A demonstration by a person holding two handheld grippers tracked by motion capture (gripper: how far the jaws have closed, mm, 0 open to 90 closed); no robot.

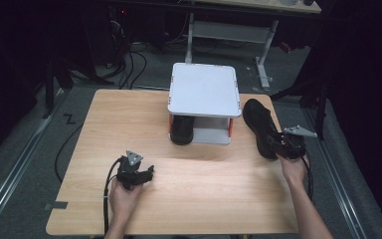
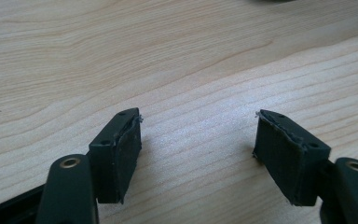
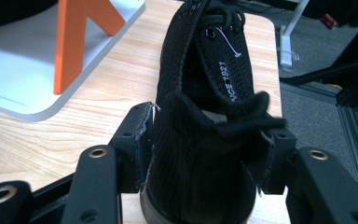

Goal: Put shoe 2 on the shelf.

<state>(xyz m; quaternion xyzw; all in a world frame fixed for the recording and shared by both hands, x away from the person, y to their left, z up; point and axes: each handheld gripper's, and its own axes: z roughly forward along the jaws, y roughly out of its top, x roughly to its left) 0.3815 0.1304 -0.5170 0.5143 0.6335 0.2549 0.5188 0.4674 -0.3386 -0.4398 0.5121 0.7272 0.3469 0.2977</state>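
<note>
Right gripper [image 3: 205, 154] clamped on heel of black shoe [image 3: 209, 93], near white rack [image 1: 204, 89]. Left gripper [image 2: 198, 140] resting on table [image 2: 168, 56], jaws apart, nothing between.

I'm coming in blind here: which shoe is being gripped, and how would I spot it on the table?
Start from the white two-tier rack at the table's far middle. Just right of it, near the right edge, lies a black mesh shoe, with the right hand-held gripper closed on its heel. The other black shoe sits tucked under the rack's top shelf; this one lies out in the open.
</note>
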